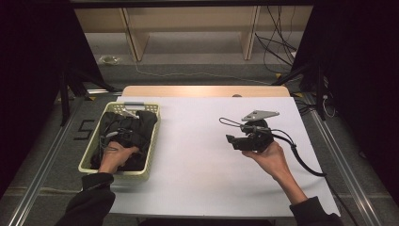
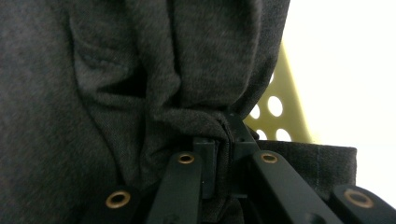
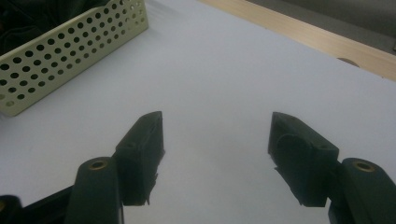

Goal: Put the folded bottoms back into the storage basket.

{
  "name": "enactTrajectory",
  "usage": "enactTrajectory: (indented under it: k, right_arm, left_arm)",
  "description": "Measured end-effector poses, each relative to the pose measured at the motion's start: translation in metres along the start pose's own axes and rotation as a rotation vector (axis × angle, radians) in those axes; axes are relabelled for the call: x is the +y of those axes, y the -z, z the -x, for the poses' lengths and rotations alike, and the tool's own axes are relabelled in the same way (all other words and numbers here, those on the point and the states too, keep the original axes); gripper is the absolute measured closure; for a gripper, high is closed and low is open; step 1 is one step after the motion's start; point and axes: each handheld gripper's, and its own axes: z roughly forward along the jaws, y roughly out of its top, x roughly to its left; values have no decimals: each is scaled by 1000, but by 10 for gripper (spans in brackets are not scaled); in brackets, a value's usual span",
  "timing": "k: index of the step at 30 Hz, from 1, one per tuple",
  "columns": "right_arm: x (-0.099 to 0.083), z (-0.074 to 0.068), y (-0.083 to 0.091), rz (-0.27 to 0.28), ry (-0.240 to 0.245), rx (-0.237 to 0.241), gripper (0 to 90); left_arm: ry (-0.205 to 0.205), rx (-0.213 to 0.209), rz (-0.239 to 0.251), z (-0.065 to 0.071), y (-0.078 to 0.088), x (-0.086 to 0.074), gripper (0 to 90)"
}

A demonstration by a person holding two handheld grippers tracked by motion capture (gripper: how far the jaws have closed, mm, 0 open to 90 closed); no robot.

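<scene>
Left gripper (image 2: 223, 140): clamped on dark grey garment (image 2: 140, 70), inside perforated yellow basket (image 1: 153, 136), left of frame.
Right gripper (image 3: 215, 140): jaws wide, nothing between, above white table (image 1: 197, 141), right of centre.

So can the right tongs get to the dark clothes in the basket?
Probably yes. The right tongs stand open over bare white table, nothing between them and the basket. The left tongs already pinch the dark clothes there, so space is tight.
</scene>
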Motion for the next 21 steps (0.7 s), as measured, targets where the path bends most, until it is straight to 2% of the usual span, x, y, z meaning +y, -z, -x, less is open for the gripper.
enactTrajectory:
  k: [3, 8, 9, 10, 12, 15, 21]
  right_arm:
    - [0, 0, 0, -1, -2, 0, 366]
    - [0, 1, 1, 3, -2, 0, 367]
    - [-1, 2, 2, 2, -3, -1, 367]
    - [-1, 2, 2, 2, -3, -1, 367]
    - [-1, 3, 3, 4, -3, -4, 367]
    - [-2, 3, 4, 4, -5, -6, 366]
    - [-3, 4, 3, 2, -5, -7, 366]
  left_arm:
    - [-10, 30, 3, 1, -6, 2, 840]
    - [-8, 36, 25, 1, -7, 3, 826]
    - [-9, 36, 29, 2, -5, 2, 786]
    - [-13, 30, 33, 2, -2, 2, 786]
    - [-15, 10, 42, 3, 3, 0, 703]
    - [-27, 7, 52, 7, 14, -3, 636]
    - [-30, -5, 82, 10, 31, -8, 589]
